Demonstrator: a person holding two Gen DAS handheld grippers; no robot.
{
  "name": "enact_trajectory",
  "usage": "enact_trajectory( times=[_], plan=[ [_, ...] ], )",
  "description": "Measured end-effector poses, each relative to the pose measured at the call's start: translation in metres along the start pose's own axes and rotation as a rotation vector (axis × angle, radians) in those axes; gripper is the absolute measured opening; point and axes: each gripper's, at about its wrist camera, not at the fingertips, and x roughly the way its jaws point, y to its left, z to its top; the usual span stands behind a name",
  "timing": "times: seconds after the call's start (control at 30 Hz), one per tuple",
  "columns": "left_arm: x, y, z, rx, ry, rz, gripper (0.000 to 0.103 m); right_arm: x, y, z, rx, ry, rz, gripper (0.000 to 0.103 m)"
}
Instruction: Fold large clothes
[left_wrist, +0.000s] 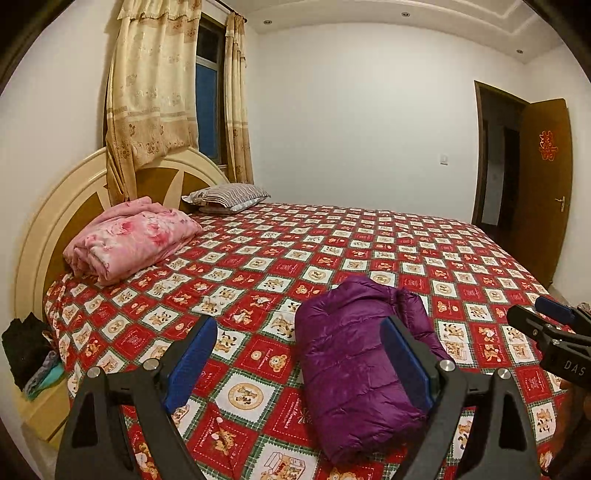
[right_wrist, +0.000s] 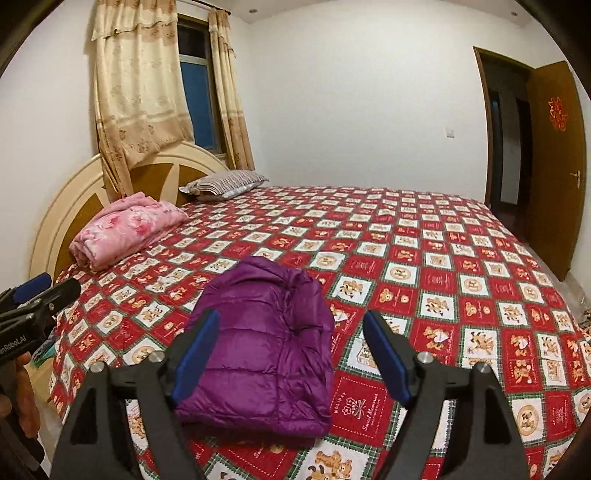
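Observation:
A purple puffer jacket (left_wrist: 354, 365) lies folded into a compact bundle on the bed, near its front edge; it also shows in the right wrist view (right_wrist: 266, 354). My left gripper (left_wrist: 299, 358) is open and empty, held above the bed just in front of the jacket. My right gripper (right_wrist: 291, 350) is open and empty, held above the jacket's near end. Each gripper shows at the edge of the other's view: the right one (left_wrist: 550, 325) and the left one (right_wrist: 40, 295).
The bed has a red and white bear-patterned sheet (left_wrist: 369, 243). A folded pink floral blanket (left_wrist: 129, 240) and a striped pillow (left_wrist: 229, 195) lie by the headboard (left_wrist: 48, 221). Dark clothes (left_wrist: 26, 347) sit on a bedside stand. An open brown door (left_wrist: 543, 184) stands at the right.

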Motion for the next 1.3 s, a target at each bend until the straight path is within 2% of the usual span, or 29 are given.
enact_trajectory(
  times=[0.33, 1.3],
  plan=[
    [-0.002, 0.0, -0.003, -0.007, 0.0, -0.005, 0.09, -0.011, 0.001, -0.003, -0.014, -0.014, 0.007, 0.085],
    [0.01, 0.001, -0.007, 0.004, 0.016, 0.006, 0.09, -0.007, 0.004, -0.004, -0.023, -0.002, 0.011, 0.086]
  ],
)
